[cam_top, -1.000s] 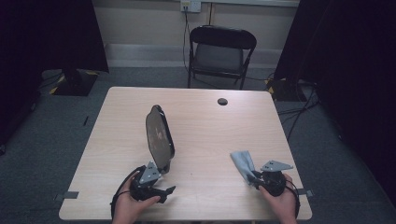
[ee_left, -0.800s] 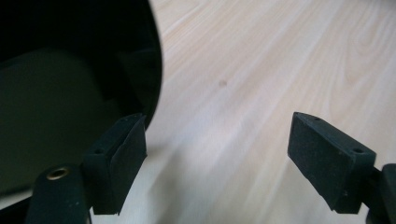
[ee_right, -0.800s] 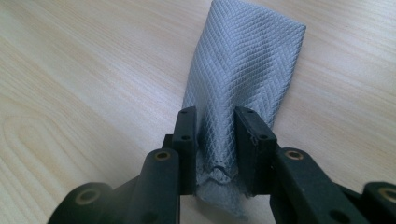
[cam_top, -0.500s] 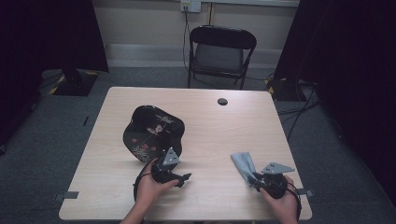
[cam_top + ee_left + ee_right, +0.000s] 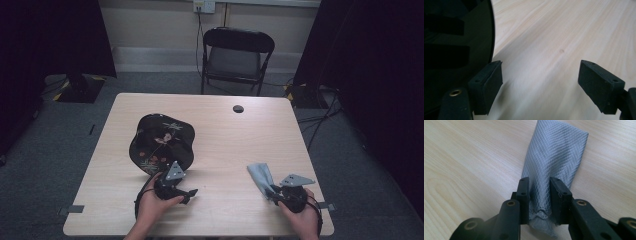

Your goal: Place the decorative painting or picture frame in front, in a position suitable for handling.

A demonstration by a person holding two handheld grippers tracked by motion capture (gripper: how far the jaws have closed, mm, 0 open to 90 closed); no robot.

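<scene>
High view: hat (image 5: 161,142) lying left of table (image 5: 225,130) centre; left gripper (image 5: 186,192) just beside its near rim; right gripper (image 5: 270,189) near front right corner, clamping cloth (image 5: 261,174).
Left gripper view: jaws spread wide, hat (image 5: 454,45) beside left finger (image 5: 489,82).
Right gripper view: fingers (image 5: 523,195) pinching cloth (image 5: 554,157) end.

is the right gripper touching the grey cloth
Touching. The right gripper view shows the right gripper with both jaws pressed against the grey cloth, which bunches between them.

A pale wooden counter (image 5: 225,130) is seen, on which a dark patterned hat (image 5: 161,141), a grey cloth (image 5: 261,176) and a small black disc (image 5: 238,108) are laid.
</scene>
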